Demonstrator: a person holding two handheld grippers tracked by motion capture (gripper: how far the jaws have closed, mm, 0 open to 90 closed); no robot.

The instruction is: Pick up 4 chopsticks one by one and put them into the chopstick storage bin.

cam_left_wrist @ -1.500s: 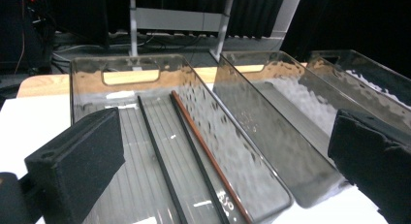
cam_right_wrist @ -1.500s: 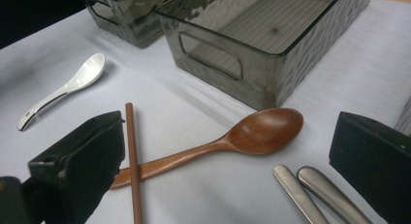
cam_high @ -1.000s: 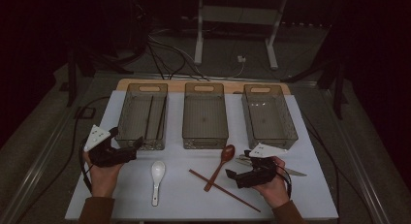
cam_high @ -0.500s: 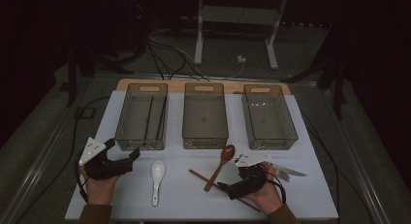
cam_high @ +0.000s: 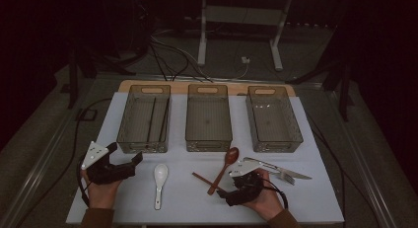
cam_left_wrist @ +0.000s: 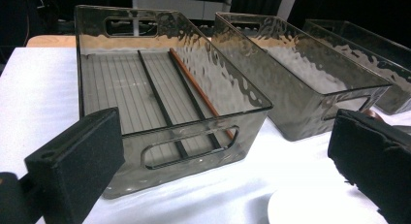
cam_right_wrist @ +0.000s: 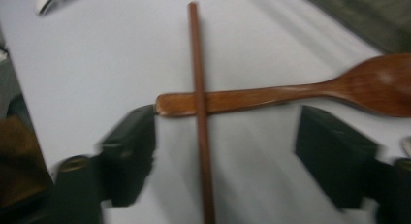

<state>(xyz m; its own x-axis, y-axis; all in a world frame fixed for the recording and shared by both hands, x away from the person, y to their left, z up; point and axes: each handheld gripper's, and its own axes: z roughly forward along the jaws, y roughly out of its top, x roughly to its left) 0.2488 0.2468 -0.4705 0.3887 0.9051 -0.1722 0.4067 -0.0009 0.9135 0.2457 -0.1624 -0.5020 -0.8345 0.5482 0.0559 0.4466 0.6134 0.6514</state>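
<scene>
Smoky plastic bin (cam_left_wrist: 145, 78) with two black chopsticks (cam_left_wrist: 160, 103), one brown (cam_left_wrist: 194, 83).

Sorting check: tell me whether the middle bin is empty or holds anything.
Empty: the middle bin shows only its bare floor in the high view.

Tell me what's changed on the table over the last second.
The right gripper came down toward the near edge and now straddles the brown chopstick where it crosses the wooden spoon; its jaws have just been closing, pads not yet pressing. The left gripper dropped back slightly, open. The white spoon, fork and three bins stayed put.
</scene>
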